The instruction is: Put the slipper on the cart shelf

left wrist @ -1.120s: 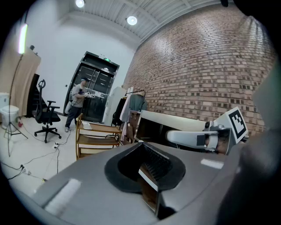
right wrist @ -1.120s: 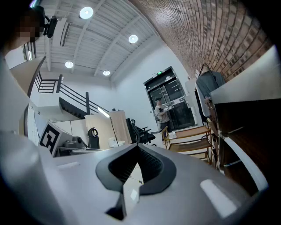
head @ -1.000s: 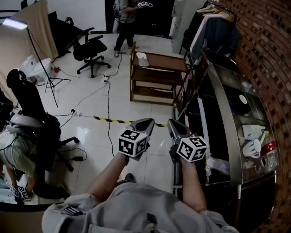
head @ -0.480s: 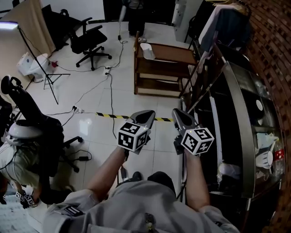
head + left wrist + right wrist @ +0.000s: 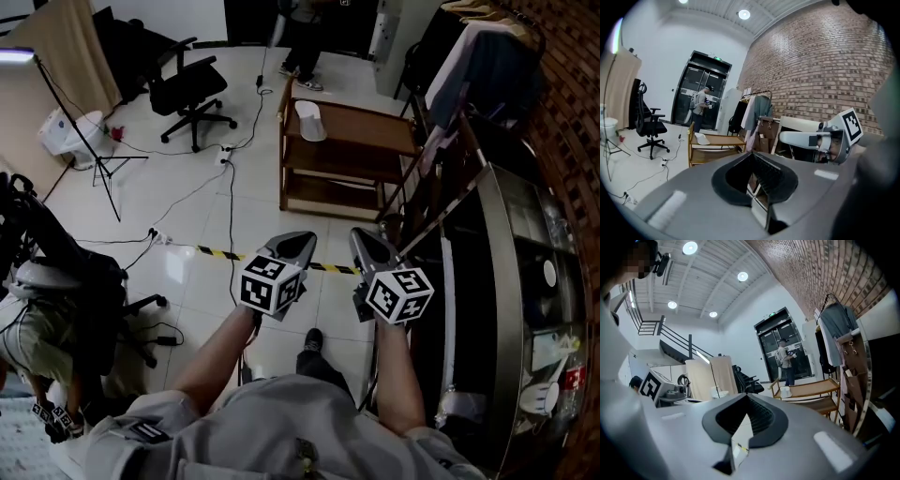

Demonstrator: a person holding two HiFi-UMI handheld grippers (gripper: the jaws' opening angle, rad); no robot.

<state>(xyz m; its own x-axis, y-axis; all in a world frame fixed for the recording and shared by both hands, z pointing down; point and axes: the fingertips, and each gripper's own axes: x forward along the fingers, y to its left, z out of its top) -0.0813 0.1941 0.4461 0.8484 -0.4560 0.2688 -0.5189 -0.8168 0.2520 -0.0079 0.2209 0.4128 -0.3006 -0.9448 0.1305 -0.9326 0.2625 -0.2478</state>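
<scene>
A white slipper [image 5: 309, 120] lies on the top shelf of the wooden cart [image 5: 361, 148], far ahead across the tiled floor. Held side by side at chest height, my left gripper [image 5: 300, 243] and right gripper [image 5: 365, 241] both point toward the cart, well short of it. Both are shut with nothing between the jaws. The left gripper view shows the cart [image 5: 717, 143] and slipper [image 5: 701, 138] beyond its shut jaws [image 5: 758, 174]. The right gripper view shows the cart [image 5: 811, 391] and slipper [image 5: 786, 391] past its shut jaws [image 5: 744, 422].
Yellow-black tape [image 5: 220, 250] and cables cross the floor between me and the cart. A black office chair [image 5: 192, 89] and a light stand [image 5: 89, 141] stand at the left. A clothes rack [image 5: 483, 56] and a long counter [image 5: 525, 281] line the right. A person [image 5: 305, 23] stands behind the cart.
I have stepped forward: the cart and slipper lie a little nearer and lower in the head view. Both grippers keep their pose, still shut and empty.
</scene>
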